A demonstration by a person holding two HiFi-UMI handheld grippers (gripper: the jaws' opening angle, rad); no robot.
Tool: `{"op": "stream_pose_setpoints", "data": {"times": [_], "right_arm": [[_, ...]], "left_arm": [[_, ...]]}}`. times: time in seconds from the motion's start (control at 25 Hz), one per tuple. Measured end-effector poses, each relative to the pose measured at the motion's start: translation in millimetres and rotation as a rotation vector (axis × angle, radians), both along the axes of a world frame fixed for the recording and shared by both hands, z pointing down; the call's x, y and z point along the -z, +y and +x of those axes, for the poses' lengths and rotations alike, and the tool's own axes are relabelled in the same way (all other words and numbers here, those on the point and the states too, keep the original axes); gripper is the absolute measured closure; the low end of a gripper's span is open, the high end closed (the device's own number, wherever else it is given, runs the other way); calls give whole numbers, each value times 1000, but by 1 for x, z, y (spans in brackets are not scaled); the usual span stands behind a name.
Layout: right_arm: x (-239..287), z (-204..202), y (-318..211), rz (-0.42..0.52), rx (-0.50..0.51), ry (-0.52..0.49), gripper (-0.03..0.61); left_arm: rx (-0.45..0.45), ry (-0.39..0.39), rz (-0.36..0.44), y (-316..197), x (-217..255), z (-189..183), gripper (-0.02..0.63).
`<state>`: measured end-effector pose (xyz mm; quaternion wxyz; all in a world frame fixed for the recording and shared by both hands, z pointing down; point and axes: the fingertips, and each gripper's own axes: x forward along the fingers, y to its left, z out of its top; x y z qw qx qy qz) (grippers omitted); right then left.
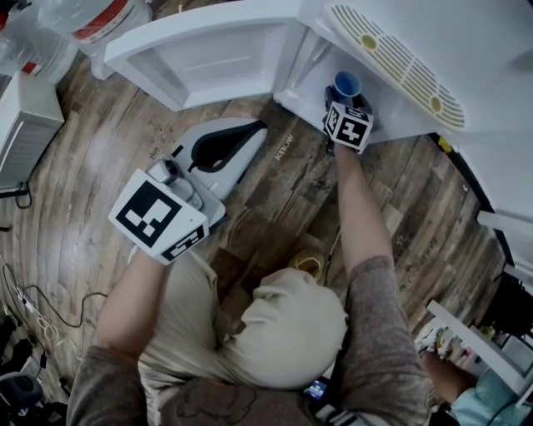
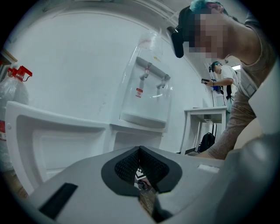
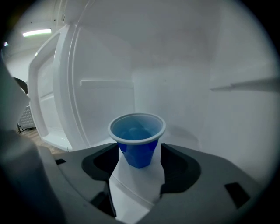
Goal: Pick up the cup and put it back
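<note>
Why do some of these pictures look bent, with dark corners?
Wide-angle lenses. Right gripper view: white walls bow around the sharp, evenly lit blue cup, corners black. Left gripper view: the water dispenser leans, a mosaic patch overlaid. Head view: floorboards curve, slightly soft.

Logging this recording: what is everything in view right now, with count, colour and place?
cabinet: one, white, door open, ahead of the person.
cup: one, blue, upright inside the cabinet.
bottles: at least two, clear with red, left of the cabinet door.
water dispenser: one, white, against the wall.
table: one, white, beside the dispenser.
backpack: one, black, under the table.
floor: brown wood planks.
second person: one, beyond the table.
left tool: grey, jaws together, empty.
right tool: grey, jaws apart either side of the cup.
</note>
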<state>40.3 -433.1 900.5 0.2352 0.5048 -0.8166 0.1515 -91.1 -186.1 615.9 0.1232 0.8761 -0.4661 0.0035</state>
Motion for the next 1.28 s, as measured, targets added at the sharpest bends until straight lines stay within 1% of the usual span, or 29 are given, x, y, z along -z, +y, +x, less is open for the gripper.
{"op": "stream_pose_setpoints", "data": {"times": [0.16, 0.24, 0.4, 0.56, 0.84, 1.04, 1.16, 1.28], "right_arm": [[2, 4, 7, -17, -2, -8, 264], [4, 5, 13, -24, -2, -24, 256], [15, 4, 29, -17, 7, -50, 253], [34, 4, 49, -10, 36, -70, 252], [76, 14, 85, -15, 57, -133, 253], [110, 14, 126, -18, 104, -203, 256], [131, 21, 143, -17, 134, -218, 264], [158, 27, 157, 4, 154, -227, 272]], "left_arm": [[-9, 72, -20, 1, 4, 1, 612], [-13, 81, -19, 2, 6, 1, 611], [-19, 57, -10, 5, 9, 5, 611], [-35, 14, -5, 8, 4, 15, 611], [-61, 9, -13, 8, -4, 27, 611], [-85, -8, -26, 11, -9, 32, 611], [-107, -25, -30, 9, -14, 40, 611], [-129, -41, -28, 9, -17, 46, 611]]}}
